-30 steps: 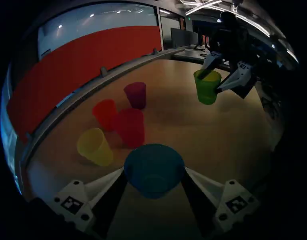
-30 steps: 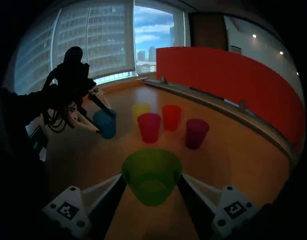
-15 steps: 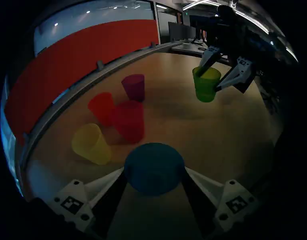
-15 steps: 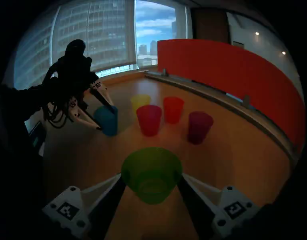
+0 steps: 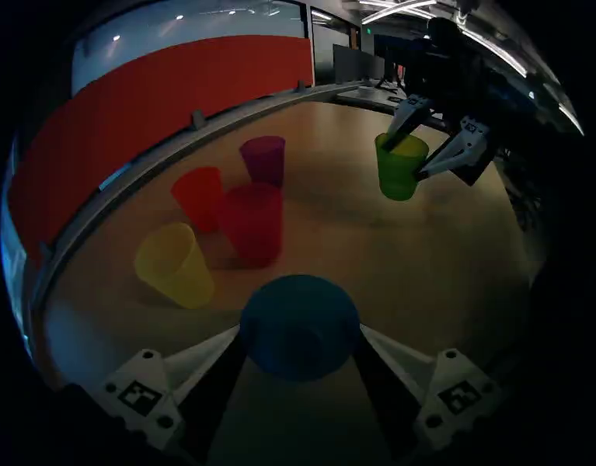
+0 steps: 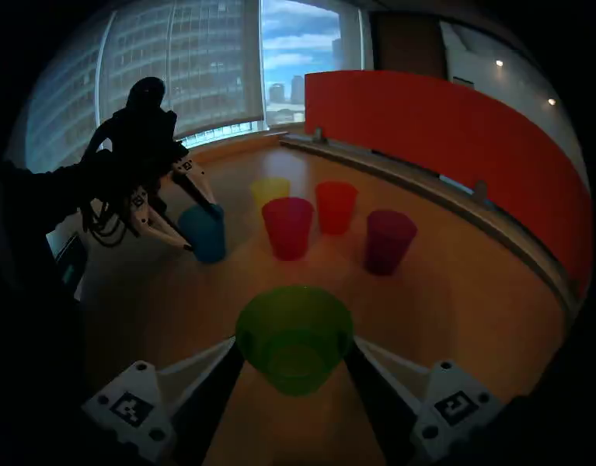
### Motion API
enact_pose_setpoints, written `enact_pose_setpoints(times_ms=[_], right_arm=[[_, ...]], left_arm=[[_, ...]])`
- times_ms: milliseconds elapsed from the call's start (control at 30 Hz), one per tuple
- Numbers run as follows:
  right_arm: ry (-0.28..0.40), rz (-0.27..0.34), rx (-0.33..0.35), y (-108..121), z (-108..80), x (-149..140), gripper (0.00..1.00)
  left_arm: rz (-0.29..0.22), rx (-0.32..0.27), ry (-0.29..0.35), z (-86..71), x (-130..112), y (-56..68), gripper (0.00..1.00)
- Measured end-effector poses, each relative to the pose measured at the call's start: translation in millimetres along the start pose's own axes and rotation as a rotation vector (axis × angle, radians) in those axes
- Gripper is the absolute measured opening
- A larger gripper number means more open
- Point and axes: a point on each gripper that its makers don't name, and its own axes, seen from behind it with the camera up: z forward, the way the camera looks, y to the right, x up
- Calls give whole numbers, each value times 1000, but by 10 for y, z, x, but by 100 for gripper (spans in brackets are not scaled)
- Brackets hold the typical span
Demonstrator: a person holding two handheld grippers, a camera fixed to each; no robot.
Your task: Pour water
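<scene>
Left tool [image 5: 300, 332] is closed partway on a blue cup [image 5: 300, 322], one finger pressing each side. In the right gripper view that cup sits upright, low over the worktop [image 6: 461, 311], with a dark hand and cables behind it. Whether its base touches the wood cannot be told. Right tool [image 6: 294, 346] grips a green cup [image 6: 294, 334] in the same way, upright and mouth up. Whether either cup holds water cannot be told.

Four more cups stand between the two tools on the worktop, which is a broad, warm-toned wooden surface with a soft sheen. A red cup [image 6: 288, 227] is in front, with a yellow cup [image 6: 270, 189] and an orange cup [image 6: 335, 206] just behind it. A purple cup [image 6: 388, 241] stands a little apart beside them.

A grey rail [image 6: 422, 180] with small posts runs along the worktop's far edge, and behind it stands a long red partition [image 6: 453, 128]. Tall windows [image 6: 181, 70] show high-rise buildings and a blue sky with clouds. In the left gripper view the room is dim, with strip lights [image 5: 399, 9] on the ceiling and dark desks further back.
</scene>
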Motion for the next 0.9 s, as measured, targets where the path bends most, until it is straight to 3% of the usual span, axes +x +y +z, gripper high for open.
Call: enact_pose_setpoints(times_ms=[500, 900], right_arm=[[-7, 2, -11, 17, 60, -59, 89], [-28, 11, -18, 49, 143, -186, 89]], left_arm=[[-13, -24, -30, -31, -171, 40, 89], [0, 7, -87, -178, -435, 86, 89]])
